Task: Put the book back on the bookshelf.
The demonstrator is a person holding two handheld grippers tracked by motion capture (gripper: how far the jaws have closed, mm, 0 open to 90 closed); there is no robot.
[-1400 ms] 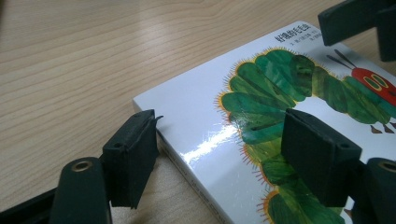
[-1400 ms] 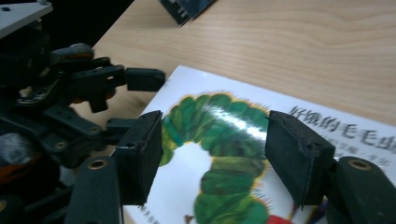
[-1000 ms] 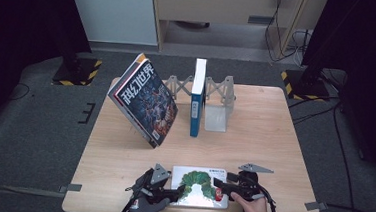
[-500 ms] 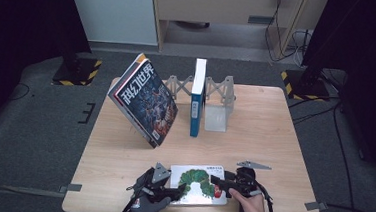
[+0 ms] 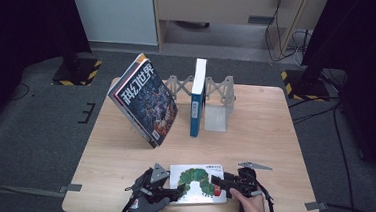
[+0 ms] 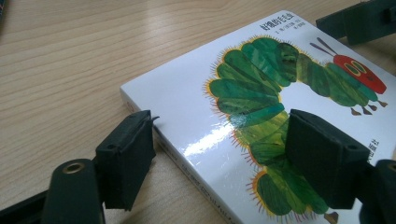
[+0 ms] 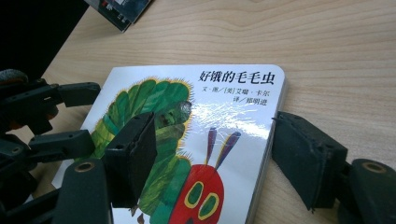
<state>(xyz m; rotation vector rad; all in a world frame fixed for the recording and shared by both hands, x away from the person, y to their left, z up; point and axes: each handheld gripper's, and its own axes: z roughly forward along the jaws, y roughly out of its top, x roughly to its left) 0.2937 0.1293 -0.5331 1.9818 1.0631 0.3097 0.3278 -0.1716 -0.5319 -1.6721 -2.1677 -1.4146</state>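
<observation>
High view, caterpillar book (image 5: 198, 184) flat at the table's (image 5: 274, 132) near edge between my left gripper (image 5: 172, 189) and right gripper (image 5: 218, 181), left gripper view, jaws apart, straddling its corner, right gripper view, jaws just narrowing, astride the opposite edge, not clamped.

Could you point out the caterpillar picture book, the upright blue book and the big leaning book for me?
caterpillar picture book (image 5: 198, 183), high view, on its white cover.
upright blue book (image 5: 195, 111), high view, on its blue spine.
big leaning book (image 5: 149, 101), high view, on its dark front cover.
</observation>
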